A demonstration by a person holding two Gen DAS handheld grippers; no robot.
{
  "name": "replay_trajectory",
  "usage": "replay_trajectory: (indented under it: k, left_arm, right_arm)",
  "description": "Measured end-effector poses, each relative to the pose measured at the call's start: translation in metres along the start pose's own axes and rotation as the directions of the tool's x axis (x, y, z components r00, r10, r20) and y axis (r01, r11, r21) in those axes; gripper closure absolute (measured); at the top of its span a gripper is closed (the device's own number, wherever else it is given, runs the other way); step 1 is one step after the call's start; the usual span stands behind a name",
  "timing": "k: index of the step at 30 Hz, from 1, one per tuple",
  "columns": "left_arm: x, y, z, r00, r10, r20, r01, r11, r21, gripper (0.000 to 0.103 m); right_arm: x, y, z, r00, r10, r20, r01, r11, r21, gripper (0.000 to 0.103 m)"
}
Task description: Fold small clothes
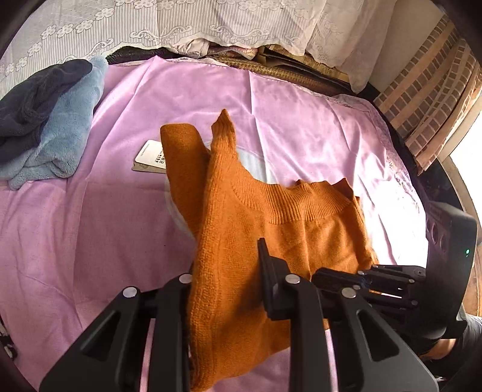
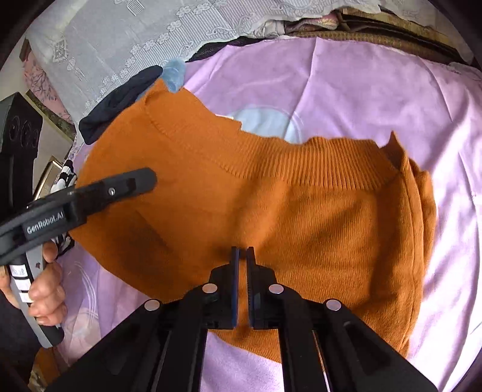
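Note:
An orange knit sweater (image 1: 241,217) lies partly bunched on a pink sheet (image 1: 90,235), its ribbed collar facing away. My left gripper (image 1: 229,259) is shut on a thick fold at the sweater's left side; the cloth hides one finger, and the other finger (image 1: 265,256) presses against it. In the right wrist view the left gripper (image 2: 141,184) comes in from the left, held by a hand (image 2: 45,286), with its upper finger on top of the knit. My right gripper (image 2: 242,253) stands with its jaws almost together, pinching the sweater (image 2: 301,217) near its lower middle. The right gripper (image 1: 367,270) also shows at the sweater's right edge.
A light blue towel (image 1: 63,129) with a dark garment (image 1: 33,102) on it sits at the far left of the sheet. A paper tag (image 1: 149,158) lies beside the sweater's sleeve. White lace cloth (image 1: 180,24) covers the back; a brick wall (image 1: 427,90) stands at the right.

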State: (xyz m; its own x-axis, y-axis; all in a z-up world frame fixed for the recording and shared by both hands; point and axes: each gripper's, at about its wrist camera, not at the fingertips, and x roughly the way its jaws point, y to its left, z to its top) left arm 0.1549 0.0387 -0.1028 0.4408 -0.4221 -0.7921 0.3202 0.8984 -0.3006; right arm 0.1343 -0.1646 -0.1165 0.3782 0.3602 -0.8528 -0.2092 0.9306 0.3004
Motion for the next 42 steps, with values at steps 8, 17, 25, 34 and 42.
replay_trajectory:
  k: [8, 17, 25, 34, 42]
  left_arm:
    - [-0.004, -0.029, 0.002, 0.999, 0.032, -0.004, -0.031, 0.999, 0.045, 0.081]
    - [0.002, -0.082, 0.003, 1.000, 0.018, -0.003, -0.017, 0.991, 0.133, 0.081]
    - [0.023, -0.115, -0.011, 0.999, 0.034, -0.027, -0.029, 0.985, 0.173, 0.081]
    - [0.017, -0.134, -0.013, 0.999, 0.041, -0.002, -0.041, 0.989, 0.146, 0.081]
    - [0.027, -0.184, -0.019, 1.000, 0.006, -0.003, -0.006, 0.984, 0.181, 0.079]
  right_arm:
    - [0.039, -0.025, 0.021, 0.995, 0.079, -0.053, -0.071, 0.986, 0.149, 0.100]
    - [-0.033, -0.103, 0.008, 0.909, 0.350, 0.228, -0.418, 0.770, 0.483, 0.057]
    - [-0.032, -0.088, 0.037, 0.869, 0.458, 0.186, -0.486, 0.721, 0.495, 0.022]
    - [-0.045, -0.091, 0.038, 0.895, 0.414, 0.163, -0.444, 0.811, 0.380, 0.088]
    - [-0.064, -0.144, 0.023, 0.888, 0.424, 0.181, -0.460, 0.798, 0.390, 0.088]
